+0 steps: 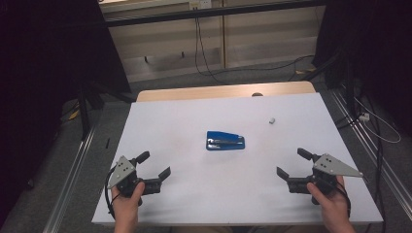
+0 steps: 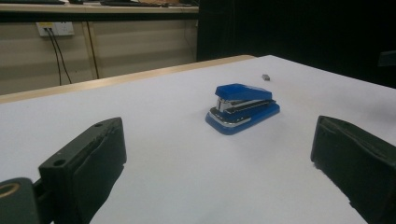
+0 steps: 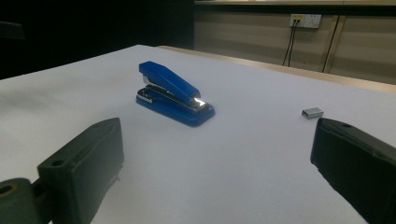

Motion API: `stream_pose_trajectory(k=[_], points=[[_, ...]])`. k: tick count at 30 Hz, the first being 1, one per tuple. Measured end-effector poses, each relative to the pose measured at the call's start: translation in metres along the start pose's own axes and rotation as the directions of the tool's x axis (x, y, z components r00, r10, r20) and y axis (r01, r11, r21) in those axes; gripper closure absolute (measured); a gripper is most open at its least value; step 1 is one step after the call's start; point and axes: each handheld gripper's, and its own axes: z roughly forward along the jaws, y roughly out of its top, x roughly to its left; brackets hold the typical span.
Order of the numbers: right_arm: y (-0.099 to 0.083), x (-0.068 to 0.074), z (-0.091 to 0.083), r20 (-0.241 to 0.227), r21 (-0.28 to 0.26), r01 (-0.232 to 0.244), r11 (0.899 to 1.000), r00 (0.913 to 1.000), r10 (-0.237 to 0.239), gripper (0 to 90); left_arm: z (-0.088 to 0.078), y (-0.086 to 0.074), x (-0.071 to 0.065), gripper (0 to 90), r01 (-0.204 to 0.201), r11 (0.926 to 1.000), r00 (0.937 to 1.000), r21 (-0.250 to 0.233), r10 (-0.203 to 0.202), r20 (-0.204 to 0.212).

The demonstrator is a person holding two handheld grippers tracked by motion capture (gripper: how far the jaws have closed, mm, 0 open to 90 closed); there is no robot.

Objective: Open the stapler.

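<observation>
Near the table's front edge, left gripper (image 1: 154, 167) and right gripper (image 1: 293, 165) both spread wide and empty, flanking, about equally far off, the blue plastic stapler (image 1: 225, 141) lying crosswise mid-table, with a small grey staple block (image 1: 272, 120) beyond it, rightward.

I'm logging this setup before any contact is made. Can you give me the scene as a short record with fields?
surface: white table
main object: blue stapler, mid-table, untouched
small item: block of staples, lying apart from the stapler, toward the far right
left gripper: open, holding nothing, near edge
right gripper: open, holding nothing, near edge
contact: none
</observation>
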Motion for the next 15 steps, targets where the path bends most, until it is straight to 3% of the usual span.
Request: stream_pose_trajectory(k=[10,15], points=[[0.003,0.000,0.008,0.010,0.005,0.024,1.000,0.9997,-0.024,2.2,0.006,0.002,-0.001,3.4,0.011,0.9999,0.9997,-0.006,-0.011,0.024],[0.004,0.000,0.015,0.022,0.020,0.065,0.998,0.9976,-0.065,2.1,0.015,0.006,0.002,3.4,0.020,0.9997,0.9994,-0.011,-0.020,0.029]])
